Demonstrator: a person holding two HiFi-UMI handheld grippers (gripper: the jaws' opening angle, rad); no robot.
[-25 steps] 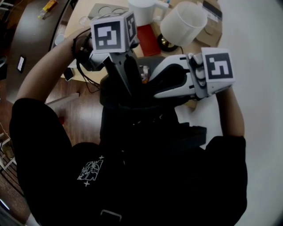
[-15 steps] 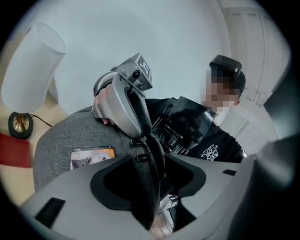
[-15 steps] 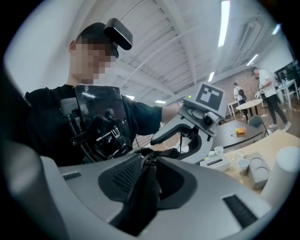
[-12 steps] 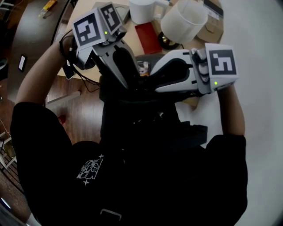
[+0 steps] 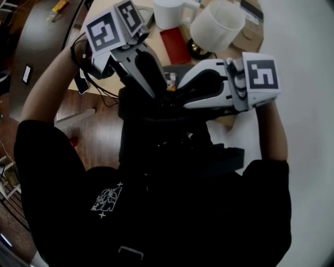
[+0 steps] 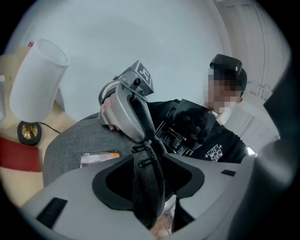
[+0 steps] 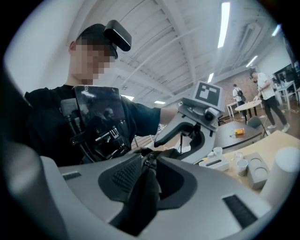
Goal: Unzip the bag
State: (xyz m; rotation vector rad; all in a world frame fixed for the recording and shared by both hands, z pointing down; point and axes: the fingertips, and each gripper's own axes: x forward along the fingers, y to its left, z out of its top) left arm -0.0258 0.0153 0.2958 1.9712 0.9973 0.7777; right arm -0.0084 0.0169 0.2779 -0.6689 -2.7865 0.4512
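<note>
The dark bag [image 5: 156,130] hangs in front of the person's chest, its top edge raised between both grippers. In the left gripper view a dark grey fold [image 6: 149,187] with two black zipper pulls [image 6: 140,150] runs between the jaws of my left gripper [image 6: 149,159]. Those jaws have just been closing but still stand wide, and the pads do not press the fold. My right gripper [image 7: 151,161] is shut on the bag's edge by the zipper. In the head view the left gripper [image 5: 159,99] and the right gripper [image 5: 172,101] meet tip to tip over the bag.
Behind the grippers a table [image 5: 104,21] carries a white lampshade [image 5: 216,26], a white jug [image 5: 169,13], a red book [image 5: 175,47] and a cardboard box [image 5: 250,34]. Grey felt [image 6: 70,145] with a card lies under the lamp. Cups [image 7: 241,166] and distant people [image 7: 265,89] appear beyond.
My left gripper has shifted up and to the left in the head view and rolled, so its marker cube now tilts. The right gripper and the bag have stayed put.
</note>
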